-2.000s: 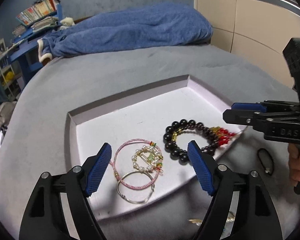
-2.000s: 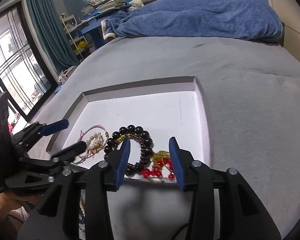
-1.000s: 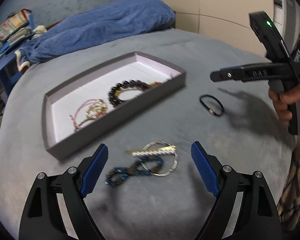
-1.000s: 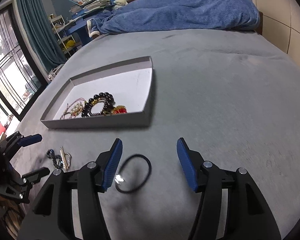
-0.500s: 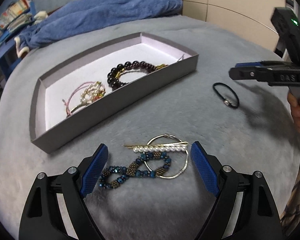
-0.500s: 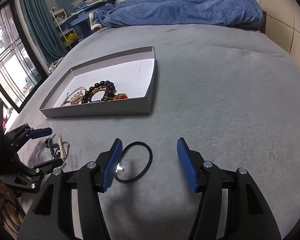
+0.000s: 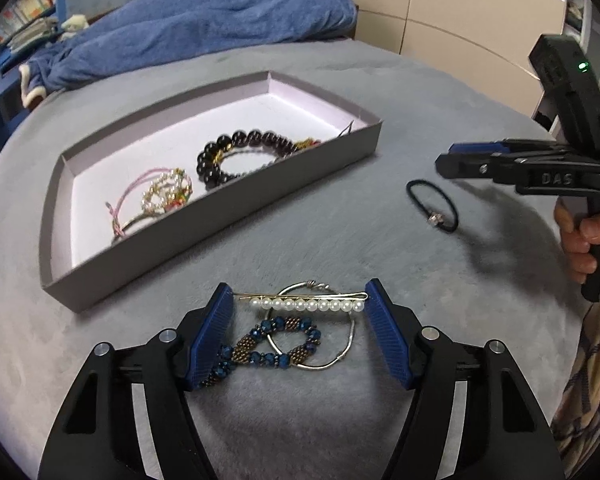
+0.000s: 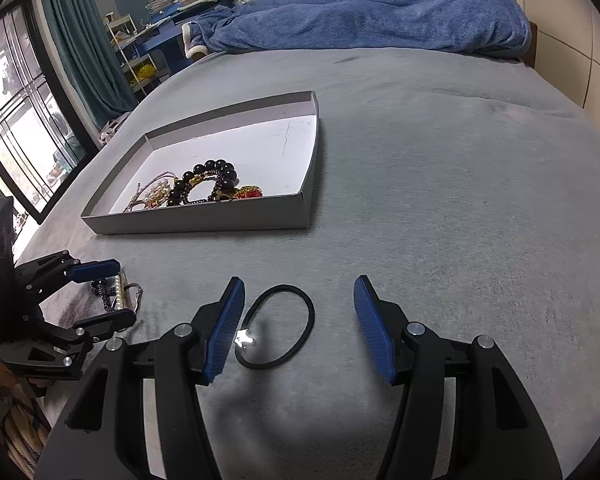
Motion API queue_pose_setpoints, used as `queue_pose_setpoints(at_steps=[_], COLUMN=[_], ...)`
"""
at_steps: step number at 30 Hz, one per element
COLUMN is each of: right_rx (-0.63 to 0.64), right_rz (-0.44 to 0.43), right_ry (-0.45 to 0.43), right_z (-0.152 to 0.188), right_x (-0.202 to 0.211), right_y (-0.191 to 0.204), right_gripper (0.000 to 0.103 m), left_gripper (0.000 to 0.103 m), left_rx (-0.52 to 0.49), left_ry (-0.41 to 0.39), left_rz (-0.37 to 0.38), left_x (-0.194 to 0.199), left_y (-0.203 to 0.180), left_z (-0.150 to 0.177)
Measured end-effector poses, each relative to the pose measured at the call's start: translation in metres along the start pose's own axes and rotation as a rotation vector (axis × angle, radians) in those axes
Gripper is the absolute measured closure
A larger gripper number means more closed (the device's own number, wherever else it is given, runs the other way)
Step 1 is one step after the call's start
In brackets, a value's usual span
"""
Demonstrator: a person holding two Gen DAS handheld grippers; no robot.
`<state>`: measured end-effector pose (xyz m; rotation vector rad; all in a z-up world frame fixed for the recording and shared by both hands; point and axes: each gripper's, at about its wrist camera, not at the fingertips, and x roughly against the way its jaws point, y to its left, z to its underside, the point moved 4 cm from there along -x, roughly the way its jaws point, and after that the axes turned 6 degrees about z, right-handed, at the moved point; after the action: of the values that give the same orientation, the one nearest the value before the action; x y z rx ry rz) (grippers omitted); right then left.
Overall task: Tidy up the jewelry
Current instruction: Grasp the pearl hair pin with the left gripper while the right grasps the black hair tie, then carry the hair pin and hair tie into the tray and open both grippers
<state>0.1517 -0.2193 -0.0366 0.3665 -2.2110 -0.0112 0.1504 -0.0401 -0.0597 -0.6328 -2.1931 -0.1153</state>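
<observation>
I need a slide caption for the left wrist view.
Left gripper closing around a pearl hairpin beside the jewelry tray.

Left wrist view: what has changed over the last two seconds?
Both tools pulled back from the tray. The left tool now brackets the pearl hairpin pile, jaws closing, not yet gripping. The right tool hovers open over the black hair tie. The tray's bracelets stayed put.
</observation>
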Motion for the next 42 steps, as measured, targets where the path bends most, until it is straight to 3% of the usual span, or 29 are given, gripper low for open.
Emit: queue_pose_setpoints(at_steps=[8,17,19,21,28,42], right_rx=[0.011,0.116,0.147,0.168,0.175,0.1], right_rz=[-0.011,-0.018,-0.013,-0.018,-0.042,-0.137], right_ry=[0.04,0.113,0.113,0.107,0.051,-0.132], right_z=[0.005,0.019,0.021,0.021,0.012,-0.046], right_x=[-0.009,-0.027,-0.027,-0.026,-0.015,0.015], right_y=[0.005,0.028,0.032,0.036,0.042,0.064], right_gripper=[0.046,0.046,0.061,0.085,0.087,0.087], left_gripper=[0.034,0.034,0.034,0.034,0.034,0.034], left_rx=[0.021,0.028,0.029,0.031,0.041,0.058], left_ry=[-0.07,-0.085,-0.088,-0.092,-0.116,-0.189], left_rz=[-0.021,-0.02,-0.024,-0.027,-0.035,-0.076], left_x=[0.015,0.018,0.018,0.019,0.024,0.037], left_y=[0.005,0.008,0.009,0.009,0.012,0.03], left_z=[-0.01,-0.015,-0.015,-0.015,-0.02,-0.045])
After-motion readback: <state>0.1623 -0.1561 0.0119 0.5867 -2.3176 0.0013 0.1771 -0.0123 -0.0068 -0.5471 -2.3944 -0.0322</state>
